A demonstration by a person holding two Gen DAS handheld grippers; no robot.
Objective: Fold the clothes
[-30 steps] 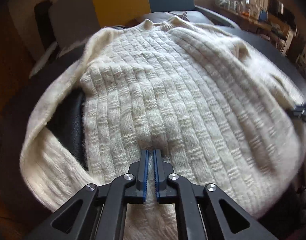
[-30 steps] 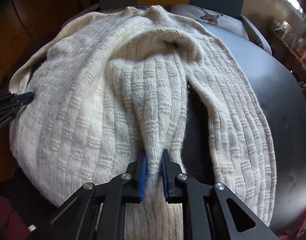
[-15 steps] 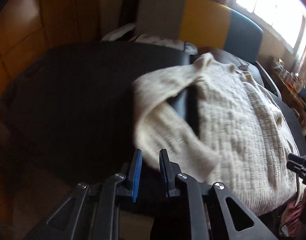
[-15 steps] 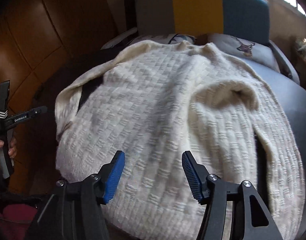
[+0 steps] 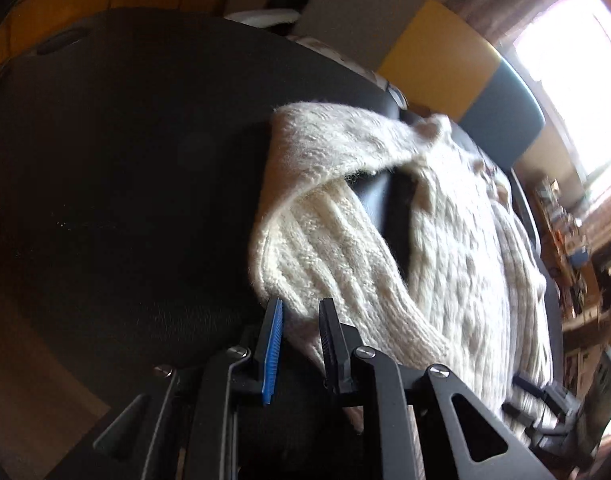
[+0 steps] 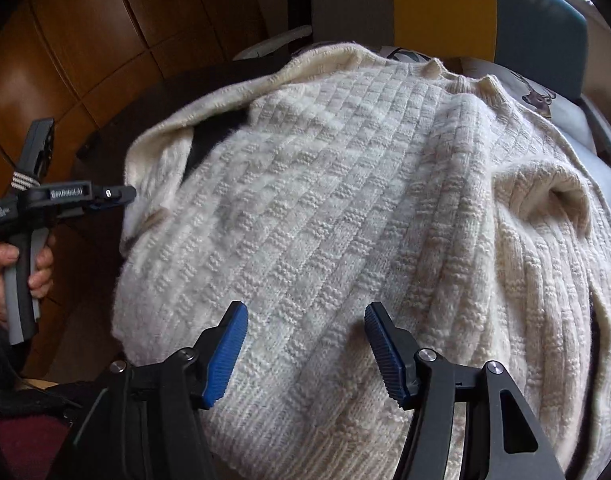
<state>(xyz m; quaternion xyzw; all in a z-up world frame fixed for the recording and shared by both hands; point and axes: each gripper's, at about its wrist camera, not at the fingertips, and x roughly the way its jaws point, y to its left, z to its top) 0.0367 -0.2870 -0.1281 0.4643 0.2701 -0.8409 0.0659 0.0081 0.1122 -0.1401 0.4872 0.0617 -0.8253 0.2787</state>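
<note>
My left gripper [image 5: 299,316] straddles the cream cable-knit wool sweater [image 6: 345,216] sleeve, unclamped; right gripper [image 6: 305,350] spread wide. Sleeve may slip if I lift early.

One text could be read: "GenRobot.AI", in pale letters on the black body of the left gripper [image 6: 117,194], at nine o'clock in the right wrist view.

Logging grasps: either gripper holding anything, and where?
Right gripper is open, holding nothing. Left gripper straddles the sweater sleeve cuff; whether it grips, cannot tell.
</note>
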